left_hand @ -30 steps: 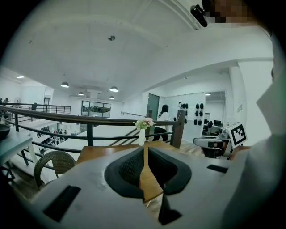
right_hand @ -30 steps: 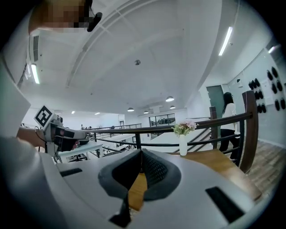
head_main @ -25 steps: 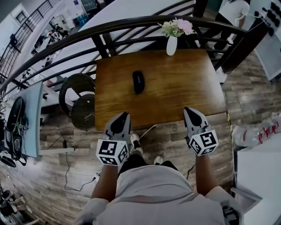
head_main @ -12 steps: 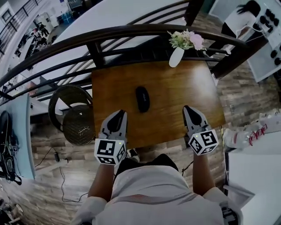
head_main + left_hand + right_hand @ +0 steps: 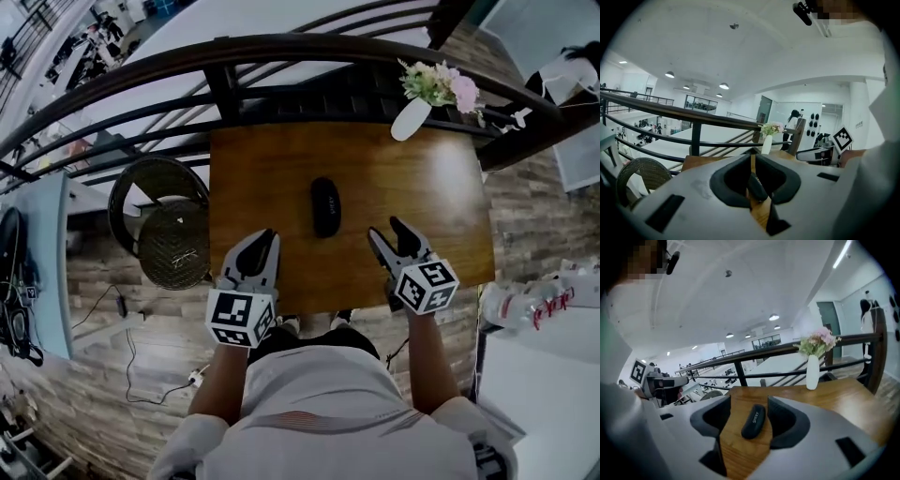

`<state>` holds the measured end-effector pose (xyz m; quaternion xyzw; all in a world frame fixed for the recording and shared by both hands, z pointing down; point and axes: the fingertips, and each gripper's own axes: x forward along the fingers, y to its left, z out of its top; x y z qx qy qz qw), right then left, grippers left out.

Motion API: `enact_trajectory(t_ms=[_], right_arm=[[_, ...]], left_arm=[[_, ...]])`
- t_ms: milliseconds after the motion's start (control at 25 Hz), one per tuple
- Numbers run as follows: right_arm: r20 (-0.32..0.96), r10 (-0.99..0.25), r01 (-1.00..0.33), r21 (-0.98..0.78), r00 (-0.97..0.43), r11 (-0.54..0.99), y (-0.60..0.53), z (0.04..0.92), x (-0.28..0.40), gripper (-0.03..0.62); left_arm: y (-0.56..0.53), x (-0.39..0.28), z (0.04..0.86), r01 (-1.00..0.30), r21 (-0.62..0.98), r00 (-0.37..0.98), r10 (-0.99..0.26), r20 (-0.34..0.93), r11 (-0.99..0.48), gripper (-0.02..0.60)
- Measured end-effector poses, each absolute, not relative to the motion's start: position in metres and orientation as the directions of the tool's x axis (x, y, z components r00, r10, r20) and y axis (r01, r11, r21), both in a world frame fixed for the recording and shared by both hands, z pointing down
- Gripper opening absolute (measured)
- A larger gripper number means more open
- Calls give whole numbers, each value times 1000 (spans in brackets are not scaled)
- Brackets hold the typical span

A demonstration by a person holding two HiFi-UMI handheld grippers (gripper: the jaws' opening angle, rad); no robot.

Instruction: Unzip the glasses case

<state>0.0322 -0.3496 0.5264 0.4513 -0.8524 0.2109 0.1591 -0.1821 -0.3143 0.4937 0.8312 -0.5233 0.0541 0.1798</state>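
While the right tool (image 5: 382, 228) opens empty, left tool (image 5: 266, 234) shut, the glasses case (image 5: 325, 206) lies ahead between them.

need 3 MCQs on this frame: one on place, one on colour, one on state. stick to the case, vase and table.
1. Where on the table does the vase stand?
A. far right corner
B. near left corner
C. dead centre

2. What colour is the case?
A. white
B. black
C. red

3. How does the case lie?
A. standing on end
B. flat on the table
C. hanging over the edge

Answers:
1 A: the head view shows it at the far right corner.
2 B: it looks black in every view.
3 B: it lies flat on its long side, mid-table and well inside the edges.
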Motion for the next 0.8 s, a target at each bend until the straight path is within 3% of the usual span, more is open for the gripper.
enact_trajectory(t_ms=[160, 440, 640, 800], right_arm=[[548, -601, -813, -371, -582, 449, -365, 588, 19, 362], [693, -426, -813, -474, -582, 339, -386, 696, -13, 387], [740, -371, -827, -476, -561, 299, -397, 734, -31, 422], [753, -330, -821, -497, -569, 283, -398, 749, -42, 408]], left_arm=[[-313, -173, 508, -897, 249, 433, -844, 317, -367, 38], [-309, -176, 529, -915, 261, 390, -845, 365, -309, 38], [-303, -186, 540, -929, 250, 357, -842, 403, -274, 38], [-301, -190, 543, -935, 248, 341, -844, 415, -256, 38]])
